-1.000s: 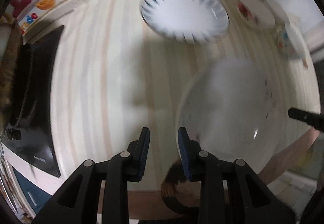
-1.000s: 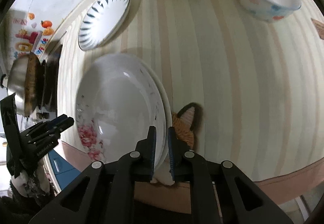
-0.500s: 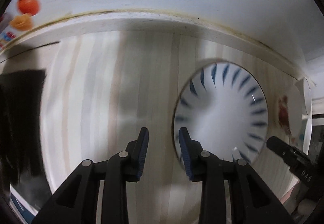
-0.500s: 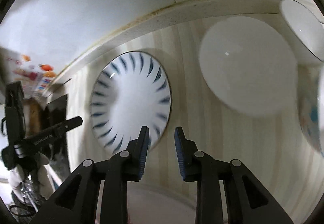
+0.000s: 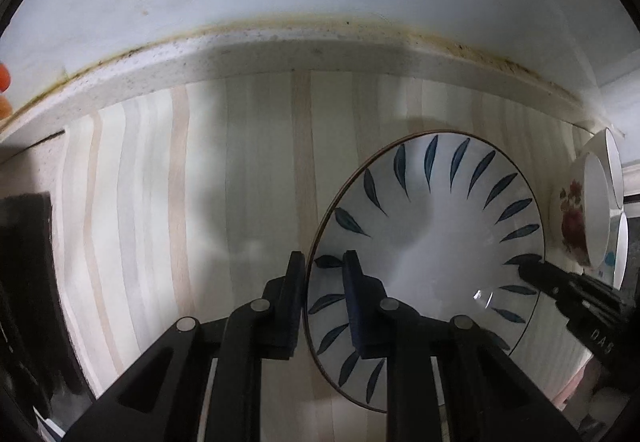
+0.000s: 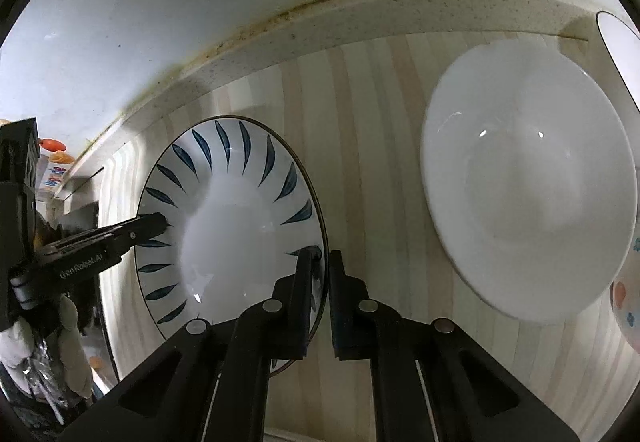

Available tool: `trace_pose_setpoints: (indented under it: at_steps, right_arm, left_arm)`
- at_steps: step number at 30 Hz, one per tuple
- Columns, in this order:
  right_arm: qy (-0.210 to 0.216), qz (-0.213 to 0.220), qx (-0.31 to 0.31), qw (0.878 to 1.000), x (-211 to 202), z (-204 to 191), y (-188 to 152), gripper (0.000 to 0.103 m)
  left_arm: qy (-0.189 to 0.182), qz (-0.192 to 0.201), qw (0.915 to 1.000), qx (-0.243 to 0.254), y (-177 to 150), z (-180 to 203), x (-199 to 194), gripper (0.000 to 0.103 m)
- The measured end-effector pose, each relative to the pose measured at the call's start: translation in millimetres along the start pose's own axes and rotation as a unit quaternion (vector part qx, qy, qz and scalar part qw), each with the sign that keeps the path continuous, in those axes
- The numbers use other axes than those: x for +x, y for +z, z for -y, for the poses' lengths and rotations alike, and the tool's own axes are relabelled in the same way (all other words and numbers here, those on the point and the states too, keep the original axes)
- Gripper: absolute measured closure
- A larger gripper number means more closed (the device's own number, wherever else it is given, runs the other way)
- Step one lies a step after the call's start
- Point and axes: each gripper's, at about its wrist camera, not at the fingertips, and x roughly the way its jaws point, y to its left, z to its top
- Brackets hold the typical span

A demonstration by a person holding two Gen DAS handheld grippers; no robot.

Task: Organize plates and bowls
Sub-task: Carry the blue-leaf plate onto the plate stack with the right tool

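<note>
Landmark: blue-leaf plate (image 5: 432, 242), lying flat on the striped countertop (image 5: 200, 202), just short of the speckled back ledge (image 5: 280, 50).

Left gripper (image 5: 322, 282): fingers parted by a moderate gap and straddling the plate's left rim, one finger outside on the counter side, the other over the leaf band inside. Whether the pads actually touch the rim cannot be told. Half a second ago the rim sat beside the inner finger, not between the two; a second ago this gripper was over the counter with the plate far off at the back.

Right gripper (image 6: 323, 270): fingers parted by a narrow gap, astride the plate's right rim (image 6: 236, 226), inner finger over a blue leaf, outer finger on the counter side. Contact cannot be confirmed. Half a second ago the plate was ahead of and left of the tips; a second ago this gripper was closed on the rim of a flowered white plate, which no longer shows.

Each gripper shows in the other's view at the opposite edge of the plate.

Right of the plate, apart from it: plain white bowl (image 6: 528, 186). Beyond that, a second white dish (image 6: 620, 58) at the frame edge, and a bowl with coloured spots (image 6: 626, 302) at lower right. In the left view these crowd the right edge; one bears a red flower (image 5: 572, 218).
</note>
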Motion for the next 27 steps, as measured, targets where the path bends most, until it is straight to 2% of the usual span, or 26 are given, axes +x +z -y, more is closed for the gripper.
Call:
trace_pose_setpoints:
  at_steps: [6, 12, 15, 20, 27]
  right_arm:
    - [0.009, 0.007, -0.013, 1.0, -23.7, -8.8, -3.9, 0.095]
    - [0.023, 0.014, -0.043, 0.999, -64.1, -20.0, -25.4, 0.095]
    - [0.025, 0.013, -0.054, 0.998, -84.6, -23.5, -45.8, 0.095]
    - [0.032, 0.013, -0.068, 0.997, -113.8, -17.7, -83.1, 0.095]
    - [0.031, -0.01, -0.076, 0.997, -129.3, -0.4, -142.6, 0.095]
  left_arm:
    - [-0.003, 0.017, 0.9998, -0.003, -31.8, 1.6, -36.8, 0.086]
    - [-0.004, 0.041, 0.9991, -0.005, -68.0, 5.1, -80.3, 0.086]
    - [-0.002, 0.053, 0.9986, 0.0, -84.5, 11.8, -102.8, 0.086]
    - [-0.015, 0.05, 0.9986, 0.004, -115.5, 29.3, -123.1, 0.086]
    - [-0.019, 0.027, 0.9993, 0.018, -155.3, 47.3, -111.8, 0.086]
